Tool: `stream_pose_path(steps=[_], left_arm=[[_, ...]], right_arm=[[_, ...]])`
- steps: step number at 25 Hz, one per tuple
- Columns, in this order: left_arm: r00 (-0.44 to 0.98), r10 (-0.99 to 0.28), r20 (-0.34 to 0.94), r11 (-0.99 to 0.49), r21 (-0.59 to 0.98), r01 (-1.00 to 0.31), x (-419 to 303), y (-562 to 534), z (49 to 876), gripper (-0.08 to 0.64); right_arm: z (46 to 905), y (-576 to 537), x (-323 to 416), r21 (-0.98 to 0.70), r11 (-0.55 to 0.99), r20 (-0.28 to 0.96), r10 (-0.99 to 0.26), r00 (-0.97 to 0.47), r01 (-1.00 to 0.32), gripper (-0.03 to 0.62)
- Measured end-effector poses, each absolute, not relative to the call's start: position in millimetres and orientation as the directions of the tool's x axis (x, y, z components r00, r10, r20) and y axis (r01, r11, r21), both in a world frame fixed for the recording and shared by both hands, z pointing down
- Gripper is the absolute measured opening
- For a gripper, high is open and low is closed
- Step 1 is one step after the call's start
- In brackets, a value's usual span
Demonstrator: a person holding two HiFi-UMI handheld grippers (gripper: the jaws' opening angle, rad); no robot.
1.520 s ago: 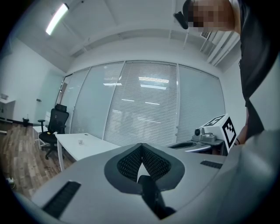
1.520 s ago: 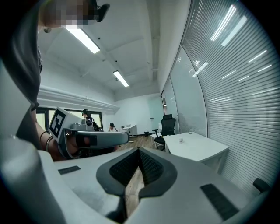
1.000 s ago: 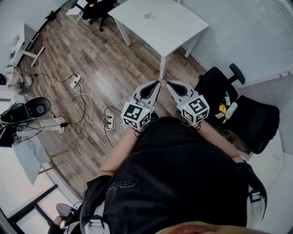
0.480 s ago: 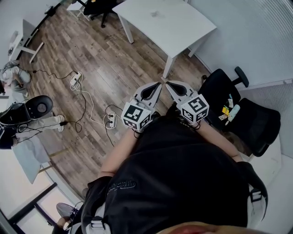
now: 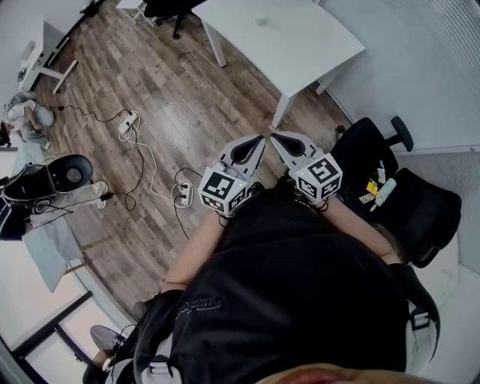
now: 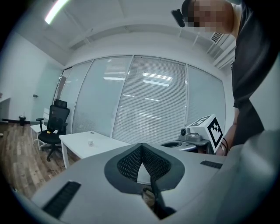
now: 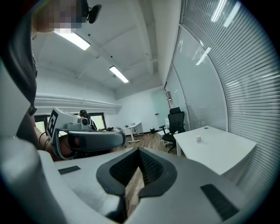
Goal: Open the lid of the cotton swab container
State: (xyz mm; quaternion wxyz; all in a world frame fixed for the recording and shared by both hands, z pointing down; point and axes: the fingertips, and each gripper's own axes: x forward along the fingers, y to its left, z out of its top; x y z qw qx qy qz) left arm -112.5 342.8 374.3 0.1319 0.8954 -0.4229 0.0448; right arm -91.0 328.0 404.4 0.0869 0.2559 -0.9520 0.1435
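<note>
A: Head view: we hold left gripper (image 5: 259, 139) and right gripper (image 5: 274, 139) side by side above the wood floor (image 5: 165, 97); a small container (image 5: 262, 21) stands on the white table (image 5: 307, 45), well apart.
B: Left gripper view: our jaws closed, empty. Right gripper view: likewise.

Head view steeply down over person (image 5: 285, 300); left gripper view, right gripper view level; all share white table (image 5: 300, 45) (image 6: 81, 146) (image 7: 218, 148).

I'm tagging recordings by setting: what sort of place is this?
Most likely an office: a white rectangular desk, a black swivel office chair, and glass walls with slatted blinds.
</note>
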Motion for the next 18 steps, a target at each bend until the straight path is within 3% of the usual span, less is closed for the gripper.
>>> stream_pose_path(steps=[5,18], left_arm=[[0.628,-0.753,0.199,-0.597,0.197,-0.778,-100,318,378,0.015],[0.588,-0.784,0.199,-0.562,0.173,-0.809,-31,224,367,0.015]], right_arm=[[400,300,-69,-0.215,0.815,0.208,-0.501,-0.84,-0.539,0.023],[382,206,-15,-0.198,0.871,0.175,-0.419,-0.891,-0.448,0.023]])
